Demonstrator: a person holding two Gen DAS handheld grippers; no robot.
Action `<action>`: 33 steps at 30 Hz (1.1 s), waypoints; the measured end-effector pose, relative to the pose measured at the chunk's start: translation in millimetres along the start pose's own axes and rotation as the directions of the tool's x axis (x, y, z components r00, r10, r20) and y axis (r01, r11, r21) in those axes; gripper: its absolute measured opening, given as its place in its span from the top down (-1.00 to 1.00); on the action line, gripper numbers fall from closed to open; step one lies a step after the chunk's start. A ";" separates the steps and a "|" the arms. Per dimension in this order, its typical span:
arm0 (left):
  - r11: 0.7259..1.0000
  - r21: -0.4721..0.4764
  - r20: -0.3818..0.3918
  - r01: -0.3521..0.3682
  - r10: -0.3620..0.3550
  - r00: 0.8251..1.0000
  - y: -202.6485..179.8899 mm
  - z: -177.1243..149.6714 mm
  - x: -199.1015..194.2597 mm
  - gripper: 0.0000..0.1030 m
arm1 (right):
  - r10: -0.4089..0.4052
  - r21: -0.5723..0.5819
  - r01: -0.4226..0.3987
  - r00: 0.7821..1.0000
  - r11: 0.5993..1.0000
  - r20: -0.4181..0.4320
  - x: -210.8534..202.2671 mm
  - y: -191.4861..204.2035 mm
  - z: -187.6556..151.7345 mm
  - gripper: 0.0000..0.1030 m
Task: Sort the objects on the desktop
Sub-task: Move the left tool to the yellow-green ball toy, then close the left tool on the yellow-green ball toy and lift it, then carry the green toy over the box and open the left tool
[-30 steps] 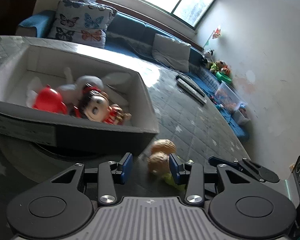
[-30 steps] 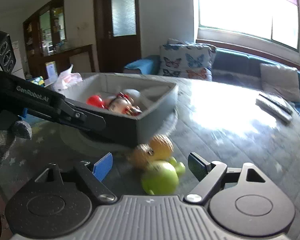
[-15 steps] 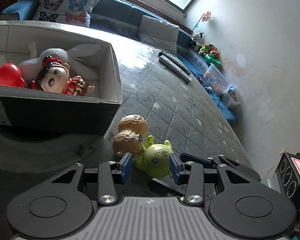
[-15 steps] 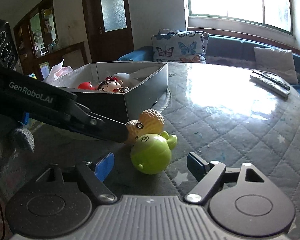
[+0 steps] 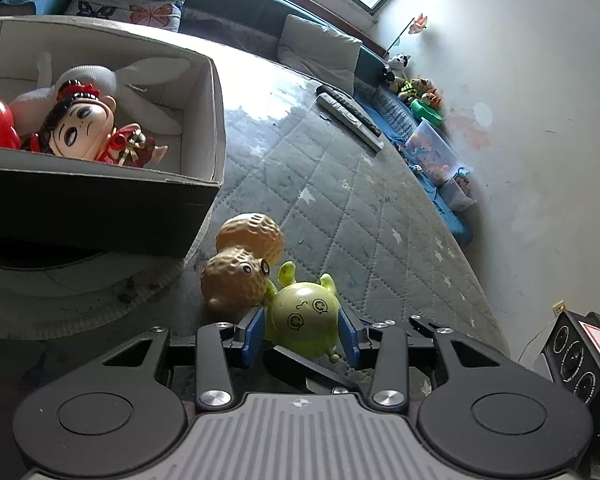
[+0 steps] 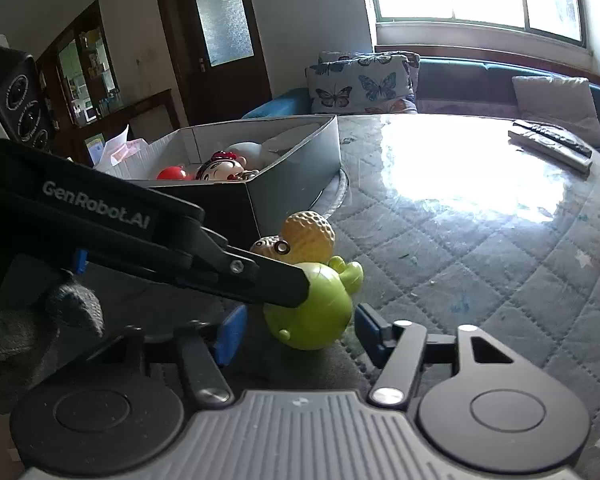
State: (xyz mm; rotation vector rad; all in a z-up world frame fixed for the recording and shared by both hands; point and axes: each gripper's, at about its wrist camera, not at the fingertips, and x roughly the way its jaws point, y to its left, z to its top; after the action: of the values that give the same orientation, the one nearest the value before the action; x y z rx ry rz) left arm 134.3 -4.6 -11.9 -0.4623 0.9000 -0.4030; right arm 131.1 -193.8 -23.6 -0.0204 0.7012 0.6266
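1. The green toy [image 5: 303, 322] lies on the quilted table [image 5: 380, 216], near right of the box [image 5: 100, 200], touching the peanut toy [image 5: 236, 284].
2. My left gripper [image 5: 302, 330] brackets its round body, pads at its sides; whether they press, I cannot tell.
3. My right gripper [image 6: 296, 330] stays spread.
4. I judge it light, hard and slippery, so I take the widest middle.

Quilted table cover [image 5: 380, 216] carries box [image 5: 100, 200], peanut toy [image 5: 240, 272], green toy [image 5: 304, 320], remotes [image 5: 348, 116].

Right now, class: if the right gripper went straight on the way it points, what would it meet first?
Most likely the green toy, lying just ahead between the right gripper's open fingers. The left gripper already flanks it; the peanut toy lies behind.
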 end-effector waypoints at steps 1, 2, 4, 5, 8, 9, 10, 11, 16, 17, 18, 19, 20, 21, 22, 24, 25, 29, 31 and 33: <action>1.000 0.002 -0.001 0.004 -0.003 1.000 -0.2 -0.2 0.8 0.17 | 0.000 0.005 0.000 1.000 1.000 0.000 0.6 -0.8 -0.2 -0.05; 1.000 0.005 -0.001 0.005 -0.005 1.000 -0.5 -0.4 1.6 0.16 | 0.000 0.011 0.000 1.000 1.000 -0.001 1.2 -1.9 -0.1 -0.01; 1.000 0.017 0.005 0.007 -0.007 1.000 -1.2 -1.1 1.2 0.17 | -0.004 0.023 0.004 1.000 1.000 -0.002 1.7 -4.3 -0.6 0.05; 1.000 0.021 0.005 0.011 -0.011 1.000 -1.3 -1.3 0.8 0.17 | -0.004 0.024 0.004 1.000 1.000 -0.002 1.3 -5.0 -0.7 0.06; 0.999 0.031 0.003 0.024 -0.024 1.000 -2.0 -3.1 -0.7 0.16 | -0.010 0.018 0.010 1.000 1.000 0.000 -2.1 -4.2 -1.2 0.06; 0.999 0.034 0.005 0.031 -0.031 1.000 -2.5 -4.0 -2.1 0.16 | -0.014 0.014 0.014 1.000 1.000 0.003 -3.8 -3.2 -1.3 0.06; 0.999 0.037 0.009 0.039 -0.039 0.999 -3.3 -4.9 -4.6 0.17 | -0.017 0.010 0.017 1.000 1.000 0.008 -6.3 -1.7 -1.5 0.06; 0.998 0.040 0.014 0.047 -0.047 0.999 -4.2 -5.8 -7.5 0.17 | -0.021 0.005 0.021 1.000 1.000 0.014 -9.4 -0.1 -1.1 0.06; 0.995 0.073 0.071 0.069 -0.074 0.995 -12.3 -5.1 -29.8 0.17 | -0.036 -0.047 0.039 0.997 0.998 0.063 -25.9 12.1 7.3 0.06; 0.994 0.083 0.088 0.068 -0.075 0.993 -13.9 -4.2 -35.5 0.17 | -0.035 -0.058 0.039 0.997 0.998 0.075 -28.2 15.2 11.2 0.06; 0.993 0.092 0.105 0.067 -0.077 0.992 -15.5 -3.3 -41.1 0.17 | -0.032 -0.069 0.038 0.996 0.997 0.087 -30.2 18.3 15.4 0.06; 0.993 0.098 0.125 0.063 -0.075 0.989 -15.6 -1.3 -47.5 0.17 | -0.027 -0.081 0.035 0.995 0.996 0.098 -30.6 21.9 20.3 0.06; 0.993 0.101 0.146 0.058 -0.072 0.987 -15.0 1.1 -54.2 0.17 | -0.021 -0.094 0.031 0.994 0.995 0.108 -30.5 25.7 25.5 0.06; 0.993 0.103 0.164 0.052 -0.068 0.984 -13.6 3.7 -59.9 0.17 | -0.015 -0.107 0.028 0.993 0.994 0.119 -30.3 29.4 30.7 0.06; 0.994 0.102 0.183 0.044 -0.063 0.981 -11.3 6.7 -65.4 0.17 | -0.008 -0.123 0.024 0.992 0.992 0.127 -28.8 33.9 36.4 0.06; 0.995 0.094 0.218 0.031 -0.051 0.975 -4.5 13.3 -75.2 0.17 | 0.007 -0.154 0.014 0.991 0.988 0.137 -23.0 42.9 48.1 0.06; 0.996 0.085 0.232 0.024 -0.043 0.972 0.0 16.5 -79.4 0.17 | 0.017 -0.171 0.007 0.990 0.985 0.140 -18.9 47.5 54.0 0.06; 0.999 0.040 0.280 -0.005 -0.007 0.960 21.8 31.1 -95.3 0.17 | 0.064 -0.233 -0.031 0.988 0.972 0.138 2.9 66.5 78.4 0.06; 1.000 0.018 0.299 -0.018 0.012 0.954 34.7 39.8 -102.0 0.17 | 0.088 -0.255 -0.051 0.987 0.966 0.134 15.7 75.6 90.2 0.06; 1.000 -0.005 0.310 -0.022 0.022 0.950 48.9 48.2 -105.6 0.17 | 0.110 -0.267 -0.073 0.986 0.961 0.126 28.9 83.1 101.3 0.06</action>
State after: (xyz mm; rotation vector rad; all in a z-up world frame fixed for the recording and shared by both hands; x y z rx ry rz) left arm 121.4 100.8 56.0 -0.5003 0.5992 -0.2986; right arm 163.3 -88.1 52.4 -0.1882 0.4819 0.7991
